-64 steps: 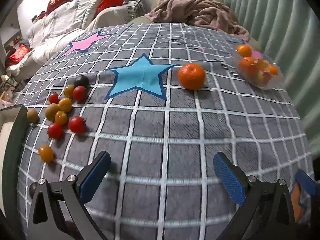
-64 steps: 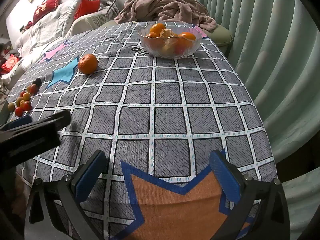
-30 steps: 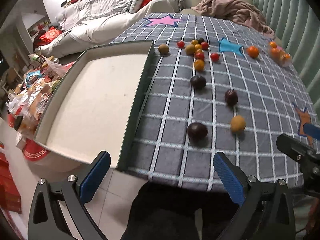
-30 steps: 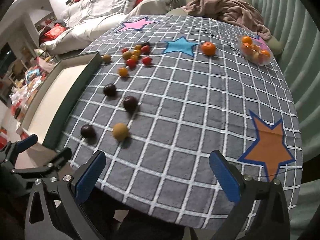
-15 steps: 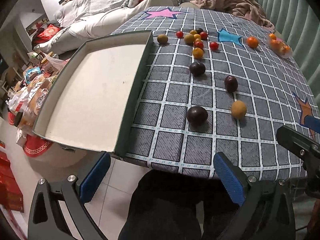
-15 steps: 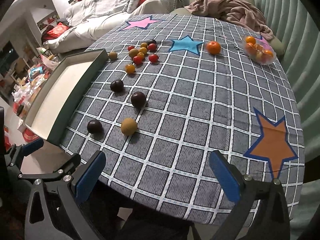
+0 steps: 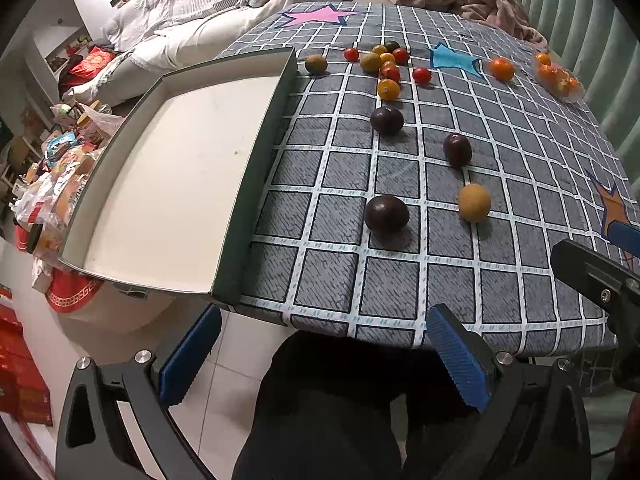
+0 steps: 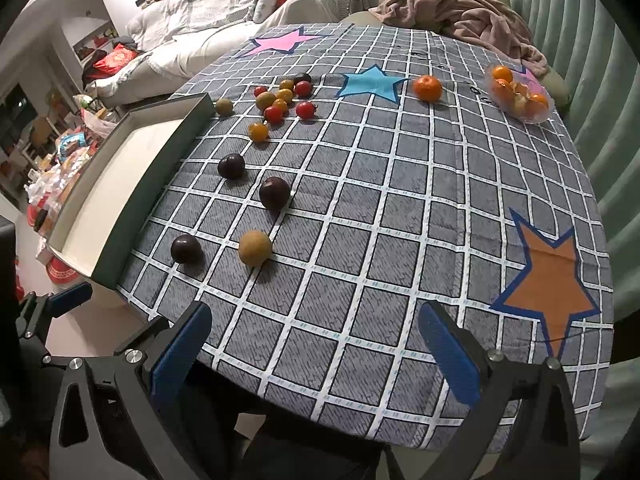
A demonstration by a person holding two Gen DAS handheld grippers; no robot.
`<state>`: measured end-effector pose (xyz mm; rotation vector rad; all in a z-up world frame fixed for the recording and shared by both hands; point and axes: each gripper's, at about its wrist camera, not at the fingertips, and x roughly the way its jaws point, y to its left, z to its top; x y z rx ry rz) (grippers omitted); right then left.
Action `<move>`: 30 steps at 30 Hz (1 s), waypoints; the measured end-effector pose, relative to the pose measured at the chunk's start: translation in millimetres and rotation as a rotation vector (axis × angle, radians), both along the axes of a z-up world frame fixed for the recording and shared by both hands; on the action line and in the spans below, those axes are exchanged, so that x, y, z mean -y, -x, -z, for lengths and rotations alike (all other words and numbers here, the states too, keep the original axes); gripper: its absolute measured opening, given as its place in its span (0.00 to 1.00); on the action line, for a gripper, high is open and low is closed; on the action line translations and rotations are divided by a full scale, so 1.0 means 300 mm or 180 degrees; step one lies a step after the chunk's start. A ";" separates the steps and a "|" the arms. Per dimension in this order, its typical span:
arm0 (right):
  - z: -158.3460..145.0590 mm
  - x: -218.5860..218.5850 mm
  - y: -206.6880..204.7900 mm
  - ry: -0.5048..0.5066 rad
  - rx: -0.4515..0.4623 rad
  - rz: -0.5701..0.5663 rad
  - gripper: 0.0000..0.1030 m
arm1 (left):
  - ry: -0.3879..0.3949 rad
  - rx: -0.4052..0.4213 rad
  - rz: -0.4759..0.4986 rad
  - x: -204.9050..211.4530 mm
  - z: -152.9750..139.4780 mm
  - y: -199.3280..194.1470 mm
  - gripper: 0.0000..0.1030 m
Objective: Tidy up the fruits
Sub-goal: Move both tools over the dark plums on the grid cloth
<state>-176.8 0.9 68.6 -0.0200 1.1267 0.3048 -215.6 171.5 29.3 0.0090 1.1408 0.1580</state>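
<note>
Three dark plums lie on the checked tablecloth, the nearest plum (image 7: 386, 213) (image 8: 186, 249) beside a yellow-brown round fruit (image 7: 474, 202) (image 8: 255, 248). Farther back sits a cluster of red and yellow cherry tomatoes (image 7: 387, 65) (image 8: 282, 98), then a tangerine (image 7: 502, 69) (image 8: 427, 88) and a clear bowl of oranges (image 7: 559, 79) (image 8: 520, 95). An empty white tray with dark walls (image 7: 256, 152) (image 8: 160, 160) lies on the left. My left gripper (image 7: 320, 356) and right gripper (image 8: 316, 350) both hang open and empty over the table's near edge.
A person's dark-clothed legs (image 7: 328, 408) are below the table edge. A white sofa with red cushions (image 8: 208, 20) and a pink blanket on a chair (image 8: 460, 12) stand behind the table. Green curtains (image 8: 600, 80) hang on the right. Snack packets (image 7: 52, 176) clutter the floor at left.
Both grippers pulled far back from mid-table to beyond its near edge, then eased slightly closer. The tray, plums and yellow-brown fruit came into view. Jaws stayed open.
</note>
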 end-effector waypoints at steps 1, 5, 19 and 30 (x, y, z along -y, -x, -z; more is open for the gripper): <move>0.001 0.000 -0.001 0.0000 -0.0003 -0.0002 1.00 | -0.0001 -0.0005 0.0000 0.000 0.001 -0.002 1.00; 0.006 0.001 -0.008 -0.0009 -0.0021 -0.0004 1.00 | -0.0013 -0.0027 -0.0002 0.005 0.009 -0.006 1.00; 0.026 0.013 -0.039 -0.0011 -0.0060 0.0007 1.00 | -0.0050 -0.0059 0.0026 0.029 0.025 -0.040 1.00; 0.033 0.009 -0.107 -0.0005 -0.0034 0.0000 1.00 | 0.0020 -0.0046 0.0060 0.036 0.054 -0.117 1.00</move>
